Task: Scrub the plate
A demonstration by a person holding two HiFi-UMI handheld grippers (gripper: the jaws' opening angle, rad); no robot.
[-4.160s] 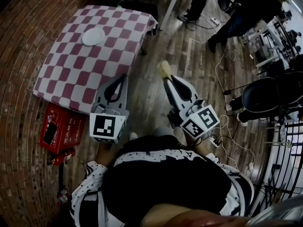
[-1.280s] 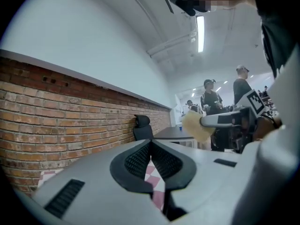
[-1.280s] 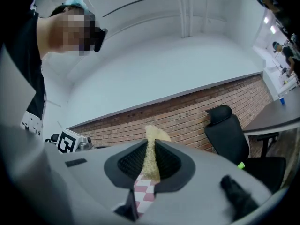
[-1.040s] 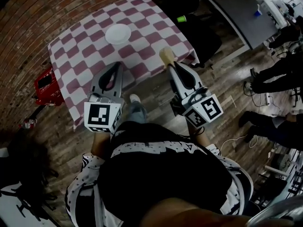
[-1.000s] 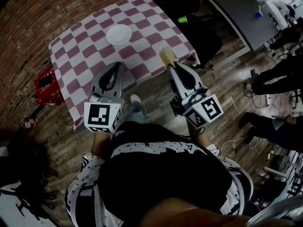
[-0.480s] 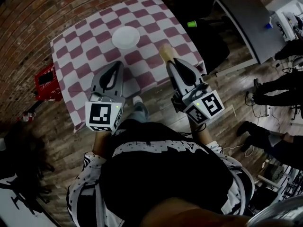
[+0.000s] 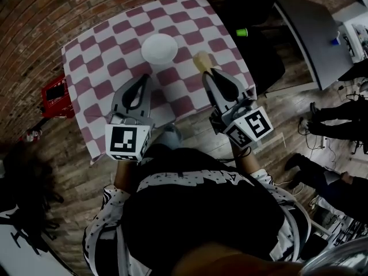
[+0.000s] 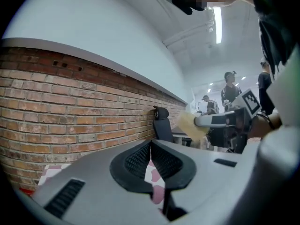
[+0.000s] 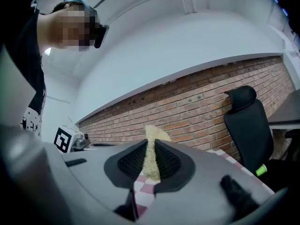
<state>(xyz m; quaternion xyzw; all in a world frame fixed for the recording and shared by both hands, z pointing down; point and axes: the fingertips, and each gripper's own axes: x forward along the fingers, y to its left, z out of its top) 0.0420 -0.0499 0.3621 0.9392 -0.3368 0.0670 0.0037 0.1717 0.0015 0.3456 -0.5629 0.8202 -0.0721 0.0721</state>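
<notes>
Over the checked table (image 7: 86, 68), scrubbing looks not yet begun: the left claw (image 7: 141, 80), pressed together on nothing, hangs near the table's front edge; the one white plate (image 7: 159, 48) lies untouched mid-table, clear of both tools; the right claw (image 7: 208, 73) pinches the one yellow sponge (image 7: 200, 61), just right of the plate. Two claws, one plate, one sponge.
</notes>
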